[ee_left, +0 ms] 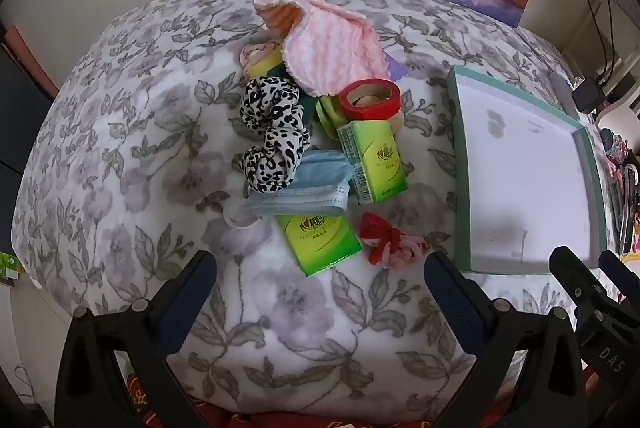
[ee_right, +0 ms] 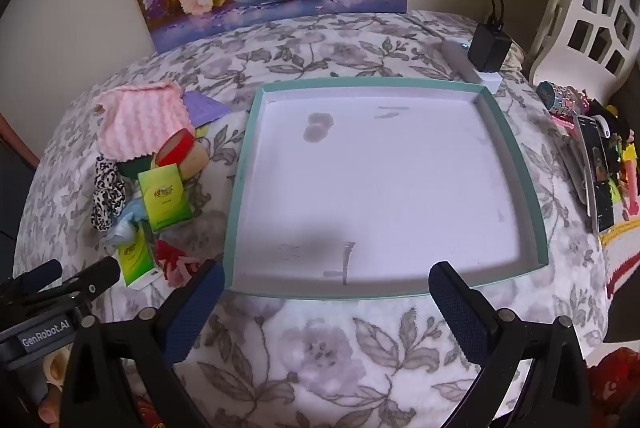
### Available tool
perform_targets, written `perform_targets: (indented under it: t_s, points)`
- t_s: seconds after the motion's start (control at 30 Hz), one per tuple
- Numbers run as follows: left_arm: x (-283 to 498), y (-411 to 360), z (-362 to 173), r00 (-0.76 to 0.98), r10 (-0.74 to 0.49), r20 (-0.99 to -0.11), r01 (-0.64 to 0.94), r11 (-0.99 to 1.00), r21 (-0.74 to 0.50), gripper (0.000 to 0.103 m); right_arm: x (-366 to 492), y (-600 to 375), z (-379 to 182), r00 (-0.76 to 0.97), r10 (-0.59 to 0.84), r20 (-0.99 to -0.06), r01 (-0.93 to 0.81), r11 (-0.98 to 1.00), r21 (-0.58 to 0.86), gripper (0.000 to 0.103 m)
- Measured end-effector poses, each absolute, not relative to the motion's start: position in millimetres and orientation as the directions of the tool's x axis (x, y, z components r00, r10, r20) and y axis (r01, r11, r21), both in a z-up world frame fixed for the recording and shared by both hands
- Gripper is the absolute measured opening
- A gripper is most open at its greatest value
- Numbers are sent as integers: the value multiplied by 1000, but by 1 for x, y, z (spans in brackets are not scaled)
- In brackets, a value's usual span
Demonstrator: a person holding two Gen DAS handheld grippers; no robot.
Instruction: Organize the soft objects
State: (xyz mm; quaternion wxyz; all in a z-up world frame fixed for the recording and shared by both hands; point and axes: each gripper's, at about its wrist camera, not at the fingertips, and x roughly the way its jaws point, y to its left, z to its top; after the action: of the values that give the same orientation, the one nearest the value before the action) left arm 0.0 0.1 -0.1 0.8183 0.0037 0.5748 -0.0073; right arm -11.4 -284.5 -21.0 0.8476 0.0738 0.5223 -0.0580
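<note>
On the floral bedspread [ee_left: 120, 155], the left gripper [ee_left: 320, 280] hovers released just short of the pile: leopard scrunchie [ee_left: 272, 131], blue face mask [ee_left: 308, 187], green tissue packs [ee_left: 320, 240], red tape roll [ee_left: 370, 97]. Further right, the right gripper [ee_right: 326, 288] gapes, holding nothing, before the teal-rimmed tray [ee_right: 516, 143].

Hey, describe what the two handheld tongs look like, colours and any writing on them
Both tongs, left and right, have black plastic frames with silver round fasteners and two fingers faced with dark blue textured pads. From the right camera, the left unit's side reads "GenRobot.AI" in white; from the left camera, the right unit shows "DAS". No sleeves or cables are visible.
</note>
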Motion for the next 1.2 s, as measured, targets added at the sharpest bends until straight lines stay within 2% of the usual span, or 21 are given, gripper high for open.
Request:
perform_targets:
  t_s: [1.2]
  points:
    - [2, 2, -5, 341, 18, -940, 20, 999, 27, 103, -8, -279, -27, 435, 10, -900, 153, 984, 85, 103]
